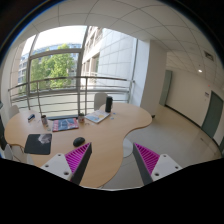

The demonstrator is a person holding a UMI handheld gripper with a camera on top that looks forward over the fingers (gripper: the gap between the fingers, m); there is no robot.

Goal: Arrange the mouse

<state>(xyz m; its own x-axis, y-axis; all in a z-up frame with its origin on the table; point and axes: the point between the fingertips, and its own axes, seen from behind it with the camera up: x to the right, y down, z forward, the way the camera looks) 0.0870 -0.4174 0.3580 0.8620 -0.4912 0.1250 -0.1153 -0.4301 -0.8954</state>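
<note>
Gripper [110, 160] fingers wide apart, holding nothing, mouse [78, 141] just beyond left finger on desk [100, 135], mat [40, 143] further left, no writing legible, far items indistinct

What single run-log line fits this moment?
gripper: open, raised, empty | mouse: on desk, ahead of left finger | mouse pad: beside mouse | grasp: not begun

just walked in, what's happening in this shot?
A person is holding the gripper up over a light wooden table in an office with a big window. Its fingers are open and hold nothing. The mouse sits on the table just ahead of the left finger, apart from it. Farther off, a dark mat and some desk clutter lie near the window side. No contact with the mouse yet.
</note>
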